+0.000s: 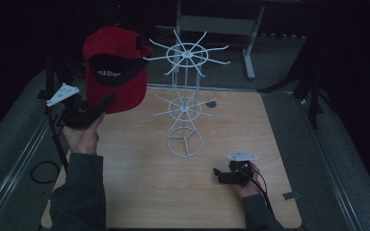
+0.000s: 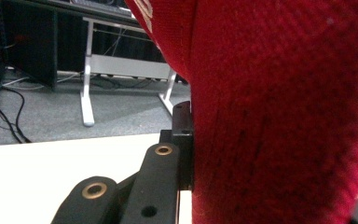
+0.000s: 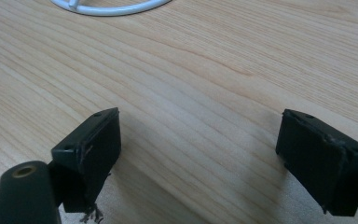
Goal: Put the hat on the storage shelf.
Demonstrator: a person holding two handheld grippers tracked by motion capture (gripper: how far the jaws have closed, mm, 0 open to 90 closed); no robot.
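OK, from my end: left gripper (image 1: 107, 102) is up off the table's (image 1: 139, 192) left edge w/ its jaws pinching the bottom edge of a red cap (image 1: 117, 67), which it holds in the air, just left of the white wire rack (image 1: 185, 98) and level w/ the rack's top ring of hooks. In the left gripper view the red fabric (image 2: 284, 121) sits pressed against the black jaw. The rack stands mid-table on its round base, both tiers of hooks bare. Right gripper (image 1: 218, 174) is low at the near right of the tabletop, pointing left; in the right gripper view I see its jaws spread wide w/ bare wood (image 3: 200, 84) between them and the rack's base ring (image 3: 107, 8) beyond.
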